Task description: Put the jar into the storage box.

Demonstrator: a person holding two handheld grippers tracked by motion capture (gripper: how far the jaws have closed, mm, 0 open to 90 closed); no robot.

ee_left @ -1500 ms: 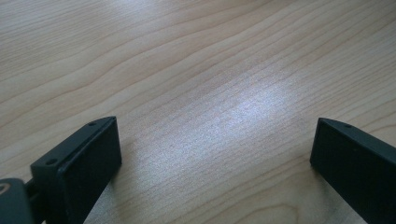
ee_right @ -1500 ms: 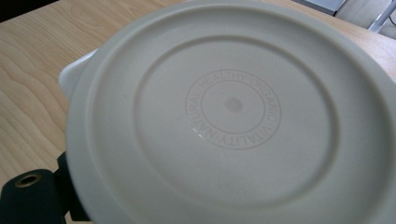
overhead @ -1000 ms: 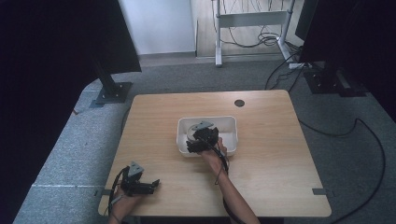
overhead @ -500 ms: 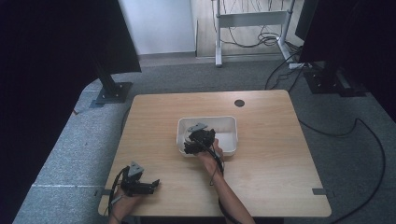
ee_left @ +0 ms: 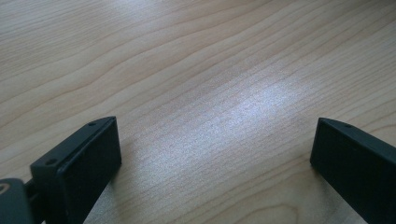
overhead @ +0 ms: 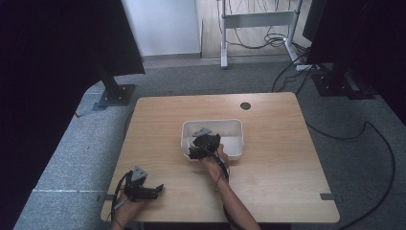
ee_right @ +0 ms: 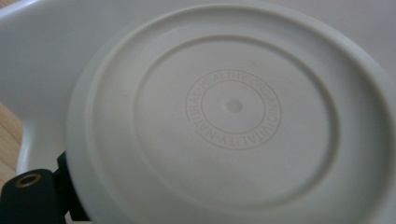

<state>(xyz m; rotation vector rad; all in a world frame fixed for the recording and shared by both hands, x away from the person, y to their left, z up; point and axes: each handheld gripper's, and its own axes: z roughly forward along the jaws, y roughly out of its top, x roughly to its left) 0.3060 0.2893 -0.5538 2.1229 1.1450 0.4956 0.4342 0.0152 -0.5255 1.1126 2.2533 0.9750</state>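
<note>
Two tools: we see the right tool [overhead: 203,143] over the near-left part of the white bin [overhead: 234,128], and the left tool [overhead: 143,189] well apart from the bin, at the near-left corner of the table [overhead: 277,182].
Landmark: the white bin sits near the middle of the table, and we place everything by it.
High view: it gives us the layout, with both forearms coming in from the near edge, but the right tool hides whatever it carries.
Right gripper view: here we find what the high view conceals, a round white lid [ee_right: 233,121] with raised rings and embossed lettering around its centre, close before the camera, with the bin's wall behind it.
Right tool state: the lid's rim lies against the one black jaw we can see at lower left; we cannot tell whether the jaws pinch it.
Left gripper view: we see bare wood grain between two black jaws standing wide apart, nothing between them.
Left tool state: spread, low over the table.
Change: against one second ago, the right tool has shifted from the bin's middle toward its near-left corner; the left tool has stayed where it was.
</note>
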